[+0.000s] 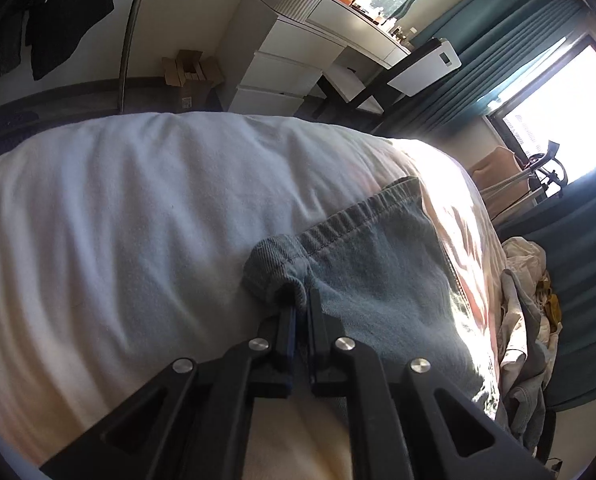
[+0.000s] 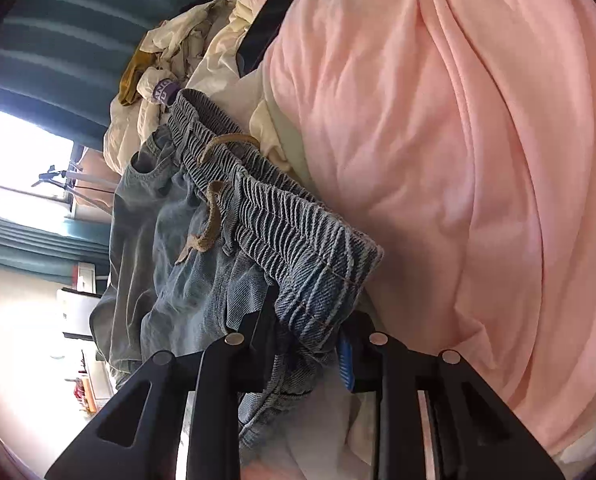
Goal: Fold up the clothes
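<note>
Light blue denim shorts [image 1: 378, 280] lie on the bed. My left gripper [image 1: 300, 304] is shut on a bunched hem corner of the shorts. In the right wrist view the shorts' elastic waistband [image 2: 282, 216] with a tan drawstring [image 2: 210, 216] runs across the middle. My right gripper [image 2: 310, 332] is shut on the waistband's near end, with denim bunched between its fingers.
A white sheet [image 1: 118, 220] covers the bed. A pink blanket [image 2: 458, 160] lies right of the shorts. A heap of cream and other clothes [image 2: 186, 64] sits beyond the shorts, also in the left wrist view [image 1: 526, 320]. White drawers [image 1: 282, 68] and teal curtains [image 1: 518, 40] stand behind.
</note>
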Demonstrator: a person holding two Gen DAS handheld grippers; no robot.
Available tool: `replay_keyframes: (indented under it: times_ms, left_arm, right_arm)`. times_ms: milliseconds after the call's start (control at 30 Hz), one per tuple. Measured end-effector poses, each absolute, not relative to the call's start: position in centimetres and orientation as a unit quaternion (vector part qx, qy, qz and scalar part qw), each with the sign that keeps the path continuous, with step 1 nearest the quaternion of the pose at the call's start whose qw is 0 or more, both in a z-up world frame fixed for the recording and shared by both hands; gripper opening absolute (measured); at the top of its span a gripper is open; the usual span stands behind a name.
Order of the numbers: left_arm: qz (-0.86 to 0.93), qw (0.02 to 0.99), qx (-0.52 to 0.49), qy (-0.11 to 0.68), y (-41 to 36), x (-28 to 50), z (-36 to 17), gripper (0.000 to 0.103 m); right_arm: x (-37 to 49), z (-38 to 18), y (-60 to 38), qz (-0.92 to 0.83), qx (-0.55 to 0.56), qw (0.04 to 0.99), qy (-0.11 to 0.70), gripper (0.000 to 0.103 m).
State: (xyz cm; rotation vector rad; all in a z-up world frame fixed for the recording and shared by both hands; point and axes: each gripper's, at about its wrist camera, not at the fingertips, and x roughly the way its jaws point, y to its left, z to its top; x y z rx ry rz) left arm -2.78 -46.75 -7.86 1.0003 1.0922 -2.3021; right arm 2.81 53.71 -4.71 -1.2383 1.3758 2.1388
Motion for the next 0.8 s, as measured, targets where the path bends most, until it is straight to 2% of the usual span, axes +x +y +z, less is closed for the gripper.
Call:
replay_keyframes:
  times_ms: [67,133,167,200,333,367,633,800]
  left_arm:
    - [-0.825,0.201,0.363,0.384,-46.4,-2.5,-7.2,0.008]
    - [-0.827,0.204,0.367,0.373,-46.2,-2.2,-6.4,0.015]
    - [-0.834,0.209,0.366,0.356,-45.8,-1.9,-5.7,0.018]
    - [-0.840,0.215,0.365,0.339,-45.4,-1.7,-5.0,0.020]
    - [-0.873,0.211,0.343,0.275,-42.9,-0.8,-1.7,0.055]
    - [-0.880,0.206,0.339,0.261,-42.2,-0.7,-0.9,0.058]
    - [-0.912,0.136,0.341,0.184,-33.5,-3.4,3.9,0.059]
    - [-0.915,0.075,0.345,0.194,-27.5,-6.6,5.1,0.059]
  right_arm:
    - [2.7,-4.0,53.1,0.759,-0.437,0.163,0.455,0.033]
    - [3.1,-3.7,52.9,0.761,-0.433,0.175,0.449,0.045]
    - [3.3,-3.5,52.7,0.763,-0.431,0.181,0.447,0.059]
    - [3.8,-3.6,52.7,0.764,-0.423,0.189,0.448,0.067]
    - [4.9,-1.9,52.4,0.789,-0.393,0.201,0.427,0.068]
    - [5.0,-1.5,52.1,0.796,-0.387,0.204,0.418,0.068]
    - [4.9,1.6,51.0,0.848,-0.342,0.199,0.354,0.068]
    - [4.1,3.2,49.1,0.882,-0.318,0.161,0.310,0.068]
